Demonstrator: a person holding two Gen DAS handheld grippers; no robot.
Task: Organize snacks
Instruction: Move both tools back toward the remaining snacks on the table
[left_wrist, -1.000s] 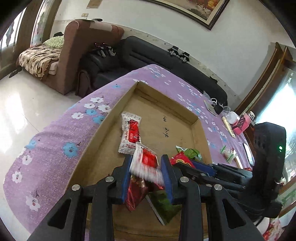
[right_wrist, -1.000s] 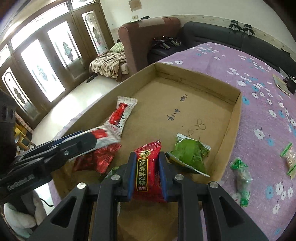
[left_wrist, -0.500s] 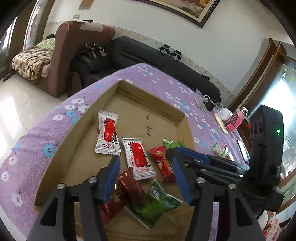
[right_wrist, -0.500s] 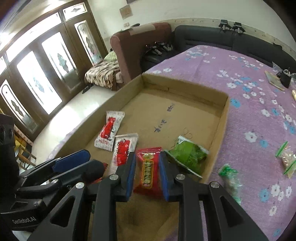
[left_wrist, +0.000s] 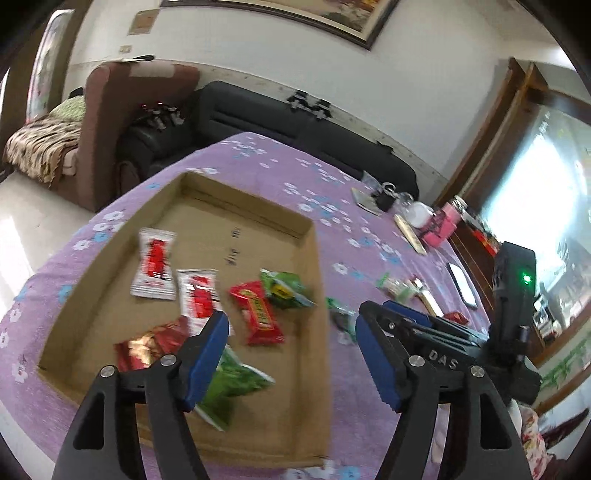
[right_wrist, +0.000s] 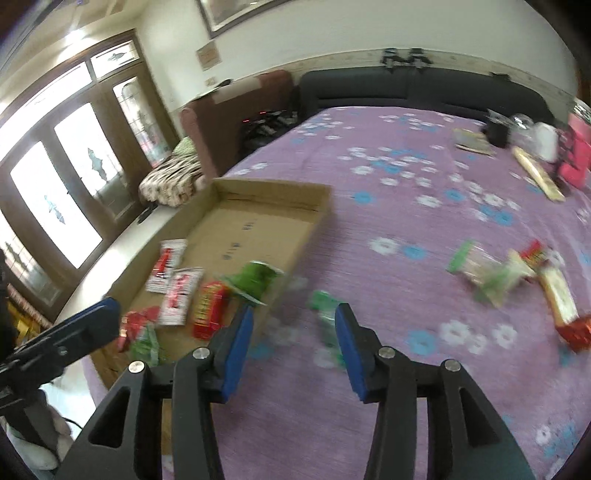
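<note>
A shallow cardboard tray (left_wrist: 317, 258) (right_wrist: 310, 229) lies on the purple flowered tablecloth. In it lie two white-and-red packets (left_wrist: 155, 264) (left_wrist: 197, 295), a red bar (left_wrist: 258, 314) (right_wrist: 208, 310), a green packet (left_wrist: 284, 290) (right_wrist: 255, 278), a dark red packet (left_wrist: 147, 343) and another green packet (left_wrist: 229, 387). My left gripper (left_wrist: 291, 332) is open and empty above the tray's near right part. My right gripper (right_wrist: 293, 314) is open and empty over the cloth right of the tray, near a small green packet (right_wrist: 325, 306). More snacks (right_wrist: 491, 273) lie on the cloth to the right.
A pink container (left_wrist: 441, 227), a white cup (left_wrist: 419, 216), a black item and a long flat packet (left_wrist: 410, 234) stand at the table's far end. A black sofa (left_wrist: 295, 125) and a brown armchair (left_wrist: 110, 110) stand behind the table.
My left gripper let go of the white-and-red packet, now in the tray. My right gripper let go of the red bar in the tray and swung right over the cloth.
</note>
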